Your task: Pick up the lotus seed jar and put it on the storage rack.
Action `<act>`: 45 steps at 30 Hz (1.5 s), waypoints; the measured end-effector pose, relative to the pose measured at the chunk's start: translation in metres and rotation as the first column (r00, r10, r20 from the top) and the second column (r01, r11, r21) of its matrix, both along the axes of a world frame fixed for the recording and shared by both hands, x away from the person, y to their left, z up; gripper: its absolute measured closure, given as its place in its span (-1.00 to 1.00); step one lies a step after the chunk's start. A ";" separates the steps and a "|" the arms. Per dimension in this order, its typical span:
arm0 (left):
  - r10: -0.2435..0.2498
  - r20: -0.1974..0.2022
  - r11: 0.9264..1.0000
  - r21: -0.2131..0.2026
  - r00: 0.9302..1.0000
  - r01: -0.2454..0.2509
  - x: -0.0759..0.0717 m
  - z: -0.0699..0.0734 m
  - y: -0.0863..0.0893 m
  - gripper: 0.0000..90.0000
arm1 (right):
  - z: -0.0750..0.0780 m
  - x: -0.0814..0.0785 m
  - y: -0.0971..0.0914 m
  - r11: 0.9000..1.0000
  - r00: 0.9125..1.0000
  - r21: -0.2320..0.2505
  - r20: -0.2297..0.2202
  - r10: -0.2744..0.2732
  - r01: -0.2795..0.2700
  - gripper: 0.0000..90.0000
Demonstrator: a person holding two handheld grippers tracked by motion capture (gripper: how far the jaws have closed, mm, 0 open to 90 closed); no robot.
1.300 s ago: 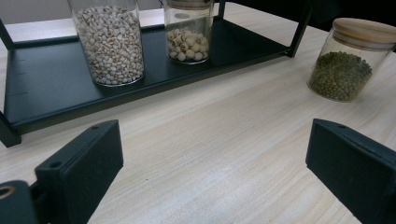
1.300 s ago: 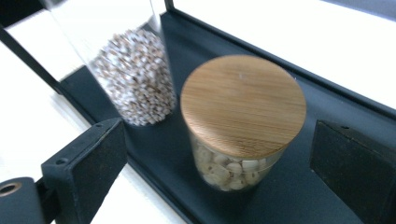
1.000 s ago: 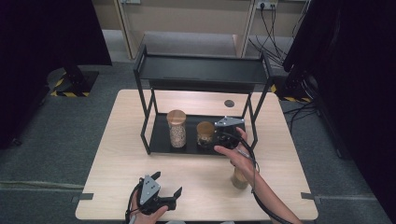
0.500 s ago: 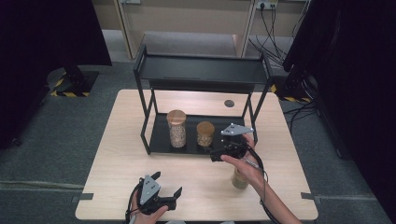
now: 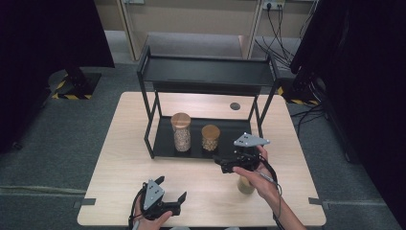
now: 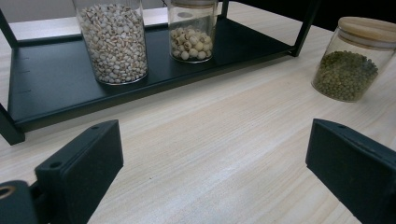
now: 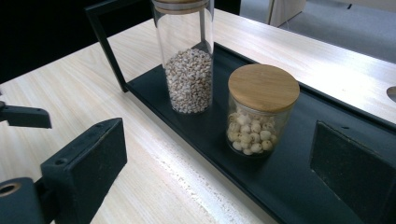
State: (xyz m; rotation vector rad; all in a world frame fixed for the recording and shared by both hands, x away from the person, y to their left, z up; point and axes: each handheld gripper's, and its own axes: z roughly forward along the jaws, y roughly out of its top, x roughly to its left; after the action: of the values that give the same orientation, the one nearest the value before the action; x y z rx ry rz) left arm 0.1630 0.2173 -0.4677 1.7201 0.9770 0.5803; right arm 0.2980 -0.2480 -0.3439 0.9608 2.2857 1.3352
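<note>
Short jar (image 7: pixel 262 110) — ahead between open right tongs (image 7: pixel 224 163)

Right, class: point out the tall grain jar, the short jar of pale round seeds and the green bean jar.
tall grain jar (image 7: pixel 188 79), right gripper view, on the grain behind the glass.
short jar of pale round seeds (image 7: pixel 263 87), right gripper view, on its wooden lid.
green bean jar (image 6: pixel 348 74), left gripper view, on the beans inside.

Black grippers (image 5: pixel 229 164), grey three-cornered plates
</note>
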 end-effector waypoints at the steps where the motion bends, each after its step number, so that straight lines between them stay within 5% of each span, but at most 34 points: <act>1: 0.001 0.000 1.000 0.000 1.000 -0.001 0.000 0.000 0.000 -0.92 | 0.000 -0.001 -0.001 1.000 1.000 0.002 0.001 0.002 -0.002 -0.90; 28: 0.005 -0.002 1.000 -0.007 1.000 -0.005 0.001 -0.002 0.001 -0.92 | -0.014 -0.053 -0.025 0.997 0.998 0.060 0.052 0.043 -0.046 -0.90; 45: 0.007 -0.005 1.000 -0.012 1.000 -0.007 0.001 -0.003 0.001 -0.92 | -0.026 -0.073 -0.041 0.997 0.999 0.072 0.036 0.038 -0.041 -0.90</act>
State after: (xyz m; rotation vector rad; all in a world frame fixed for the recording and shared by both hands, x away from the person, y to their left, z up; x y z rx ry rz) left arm 0.1644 0.2185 -0.4703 1.7087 0.9887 0.5732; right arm 0.2246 -0.2894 -0.3704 0.9124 2.2557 1.4489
